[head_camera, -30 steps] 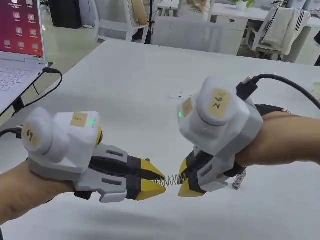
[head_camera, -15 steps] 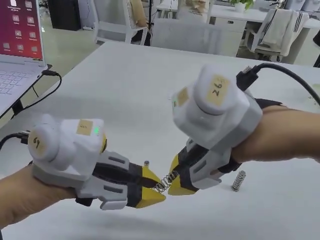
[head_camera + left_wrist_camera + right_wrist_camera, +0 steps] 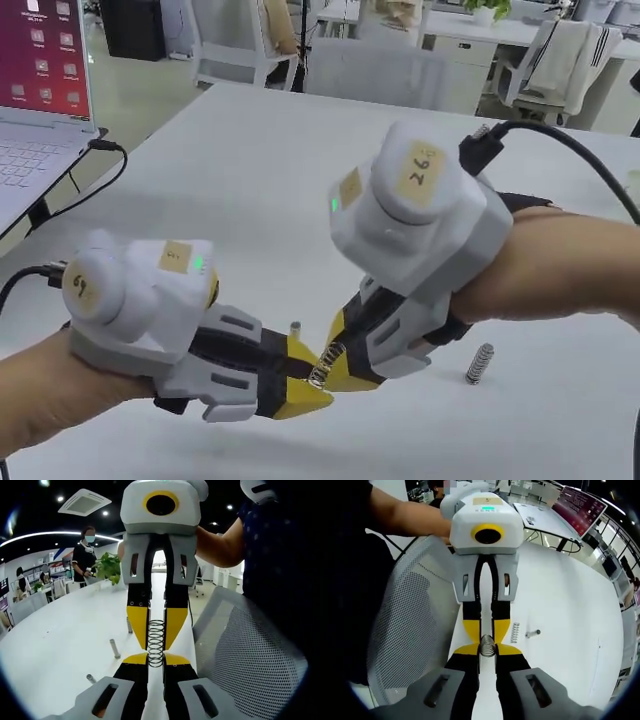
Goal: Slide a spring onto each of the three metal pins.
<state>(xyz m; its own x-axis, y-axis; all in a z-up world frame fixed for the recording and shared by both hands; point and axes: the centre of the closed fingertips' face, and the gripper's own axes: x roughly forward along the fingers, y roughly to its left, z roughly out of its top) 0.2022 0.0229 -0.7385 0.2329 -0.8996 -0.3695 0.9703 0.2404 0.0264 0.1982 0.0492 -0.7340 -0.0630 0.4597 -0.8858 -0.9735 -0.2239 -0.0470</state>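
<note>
Pin (image 3: 295, 327) stands beside held spring (image 3: 322, 365); laptop (image 3: 40, 90) well apart.

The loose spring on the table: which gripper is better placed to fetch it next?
Right, probably. The loose spring is close beside the right gripper; the left gripper is farther, on the other side. Both grippers' jaws are shut on the held spring, so it must release first.

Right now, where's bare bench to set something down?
Free: the wide table stretch between the laptop and the right claw, out to the far edge. Crowded: near edge, where it and the left claw pinch a spring beside a pin; a loose spring lies further right.
</note>
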